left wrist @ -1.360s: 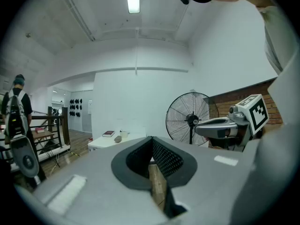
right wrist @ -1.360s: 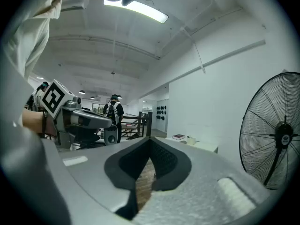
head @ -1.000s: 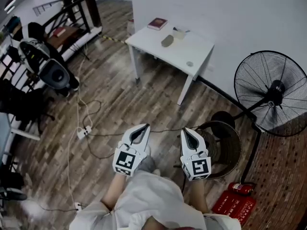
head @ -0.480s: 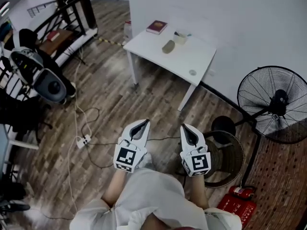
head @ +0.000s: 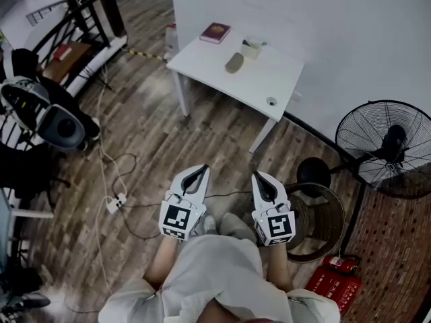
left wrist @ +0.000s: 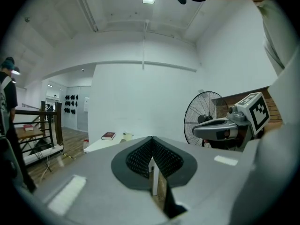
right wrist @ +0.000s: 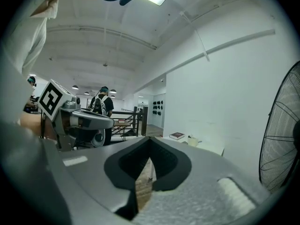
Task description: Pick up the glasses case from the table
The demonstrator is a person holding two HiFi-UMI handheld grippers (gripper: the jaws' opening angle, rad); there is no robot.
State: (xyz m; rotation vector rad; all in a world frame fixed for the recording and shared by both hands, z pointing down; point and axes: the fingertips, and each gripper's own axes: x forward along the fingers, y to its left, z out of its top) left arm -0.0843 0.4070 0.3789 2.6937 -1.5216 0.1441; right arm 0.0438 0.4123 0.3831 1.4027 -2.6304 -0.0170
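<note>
Pickup not started: glasses case lies on the bench by the wall, well apart from left gripper and right gripper, both jaws closed, empty.

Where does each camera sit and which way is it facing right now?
Head view: on the person's head, looking steeply down at the white table and glasses case; shows forearms, left hand-held gripper, right hand-held gripper.
Left gripper view: rides the left hand-held gripper, facing the table; shows its shut jaws, the right one alongside.
Right gripper view: likewise, left one alongside.
Shared: all see the table and book.
</note>
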